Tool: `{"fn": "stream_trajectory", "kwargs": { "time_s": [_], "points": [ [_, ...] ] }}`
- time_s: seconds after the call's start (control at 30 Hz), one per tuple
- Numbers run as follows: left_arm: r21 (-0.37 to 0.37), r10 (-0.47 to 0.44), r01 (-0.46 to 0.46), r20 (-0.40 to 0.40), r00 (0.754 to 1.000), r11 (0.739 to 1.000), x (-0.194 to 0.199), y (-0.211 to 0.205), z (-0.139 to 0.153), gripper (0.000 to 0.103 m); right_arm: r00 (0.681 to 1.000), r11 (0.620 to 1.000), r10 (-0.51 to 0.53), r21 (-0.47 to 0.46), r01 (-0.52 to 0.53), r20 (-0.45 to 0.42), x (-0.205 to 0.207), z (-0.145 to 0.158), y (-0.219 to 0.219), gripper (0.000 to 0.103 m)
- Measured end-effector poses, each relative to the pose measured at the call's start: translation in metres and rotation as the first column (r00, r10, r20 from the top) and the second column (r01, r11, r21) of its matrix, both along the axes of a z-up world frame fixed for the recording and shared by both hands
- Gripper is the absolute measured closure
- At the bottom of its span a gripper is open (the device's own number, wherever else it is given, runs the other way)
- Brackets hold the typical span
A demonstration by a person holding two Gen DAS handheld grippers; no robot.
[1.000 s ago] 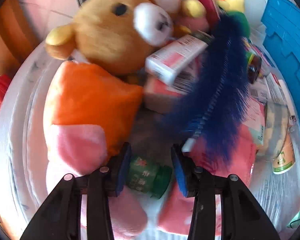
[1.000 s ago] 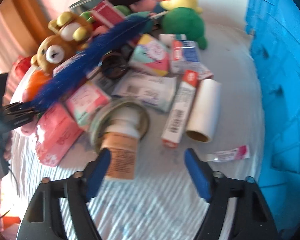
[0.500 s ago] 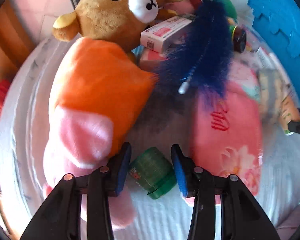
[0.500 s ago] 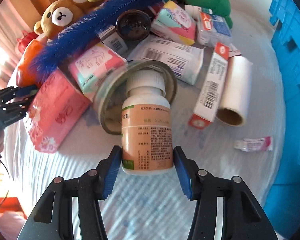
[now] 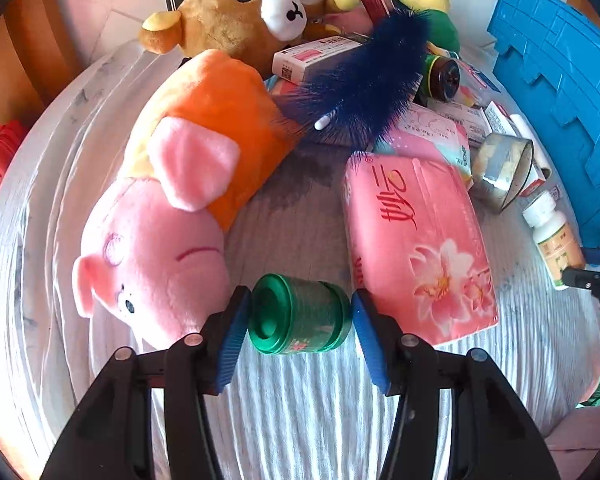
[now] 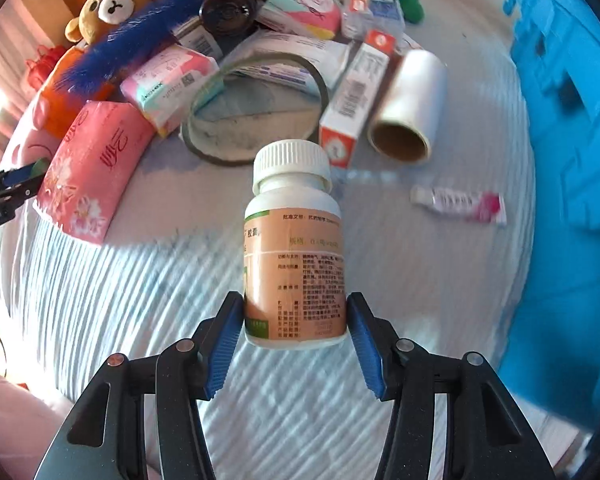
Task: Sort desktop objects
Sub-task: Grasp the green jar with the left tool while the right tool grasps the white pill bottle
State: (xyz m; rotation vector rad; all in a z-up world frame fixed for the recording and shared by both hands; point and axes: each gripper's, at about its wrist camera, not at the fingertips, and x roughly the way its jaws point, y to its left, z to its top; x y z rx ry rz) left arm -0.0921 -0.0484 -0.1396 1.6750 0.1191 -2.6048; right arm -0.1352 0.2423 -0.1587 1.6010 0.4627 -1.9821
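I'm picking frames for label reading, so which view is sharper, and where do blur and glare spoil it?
Left wrist view: sharp, the green jar and pink tissue pack crisp, edges bent by the fisheye. Right wrist view: pill bottle fairly clear, table streaked with motion blur, glare washing out the left edge.

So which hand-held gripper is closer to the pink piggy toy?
Left. The left hand-held gripper sits right beside the pig plush, with a green jar between its pads. The right hand-held gripper holds a pill bottle farther off.

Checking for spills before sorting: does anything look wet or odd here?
A dark patch marks the cloth between the pig plush and pink tissue pack: wet stain or shadow, I cannot tell. Nothing else stands out.
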Motion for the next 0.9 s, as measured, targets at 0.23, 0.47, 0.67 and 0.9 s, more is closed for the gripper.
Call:
{"fn": "stream_trajectory", "kwargs": {
  "time_s": [0.23,0.47,0.67,0.9],
  "points": [
    [-0.020,0.028,-0.027,0.064,0.998,0.999,0.016,-0.002,-0.015,0.047,0.998,0.998,-0.039,-0.044,0.036,-0.052,0.002,0.019,0.012,0.031],
    [0.028,0.111,-0.111,0.020,0.994,0.993,0.034,-0.005,-0.027,0.050,0.997,0.997,-0.047,-0.058,0.044,-0.057,-0.005,0.019,0.000,0.031],
    [0.033,0.128,-0.127,-0.023,0.991,0.991,0.047,0.000,-0.013,0.050,0.999,1.000,-0.017,0.011,0.018,-0.044,-0.019,-0.004,-0.009,0.051],
    [-0.018,0.132,-0.137,-0.165,0.977,0.990,0.062,0.012,0.044,0.050,0.993,0.998,0.023,-0.061,-0.031,-0.118,0.002,0.026,-0.007,0.051]
  ]
}}
